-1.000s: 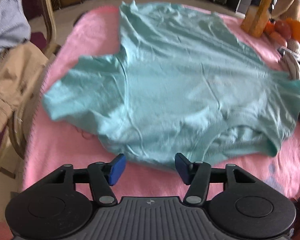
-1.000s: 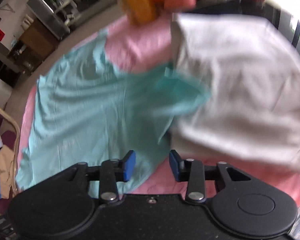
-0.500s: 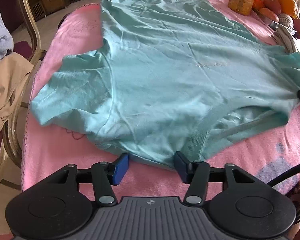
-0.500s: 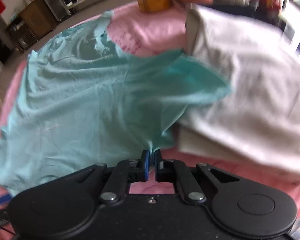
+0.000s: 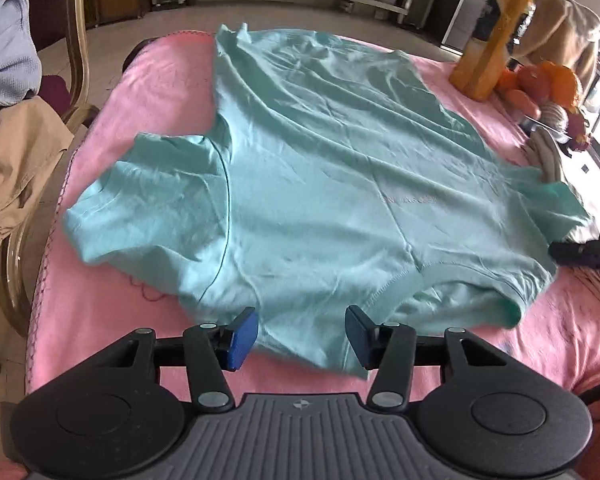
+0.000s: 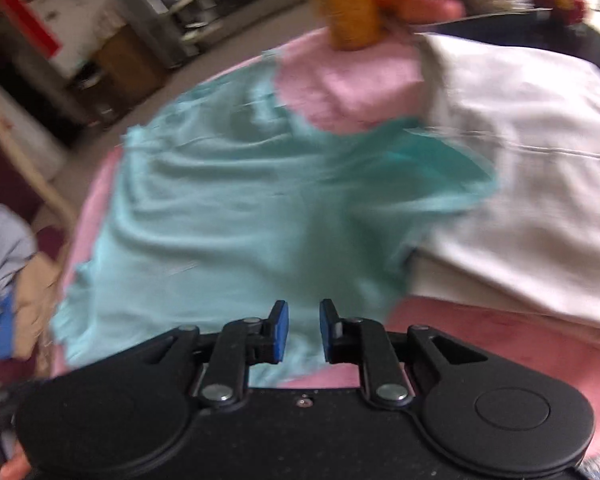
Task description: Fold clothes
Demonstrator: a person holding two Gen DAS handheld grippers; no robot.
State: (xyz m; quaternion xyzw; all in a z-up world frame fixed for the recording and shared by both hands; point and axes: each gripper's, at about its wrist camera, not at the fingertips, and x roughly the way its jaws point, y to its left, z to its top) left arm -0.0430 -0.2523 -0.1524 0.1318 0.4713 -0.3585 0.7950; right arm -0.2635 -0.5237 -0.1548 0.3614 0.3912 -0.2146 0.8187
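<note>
My left gripper (image 5: 302, 336) is spread wide, its blue pads (image 5: 242, 338) either side of the shirt's near shoulder edge, at 6 o'clock in the left view, closing on nothing. Half a second ago the pads sat right at that edge in much the same spread; now the view has pulled back a little and more pink cloth (image 5: 100, 292) shows below the shirt.

The shirt (image 5: 320, 184) lies flat across the cloth, collar toward me at 5 o'clock, hem away at 12, one sleeve out at 9 o'clock. Its other sleeve reaches 3 o'clock, where it drapes onto the folded pile (image 5: 550, 156).

My right gripper (image 6: 303, 330) has changed most: half a second ago its pads were pressed together on the shirt's edge; now they stand a little apart with nothing between them, over the shirt (image 6: 220, 216) at 6 o'clock in the right view. That view is motion-blurred. The sleeve it had pinched lies partly on the pile (image 6: 520, 184) at 2 o'clock.

In the left view the right gripper's black tip (image 5: 584, 250) shows at 3 o'clock, beside the sleeve. The orange bottle (image 5: 492, 40) and fruit (image 5: 548, 80) stand at 1 o'clock; clothes (image 5: 8, 152) hang over a chair (image 5: 78, 40) at 9 to 10 o'clock.
</note>
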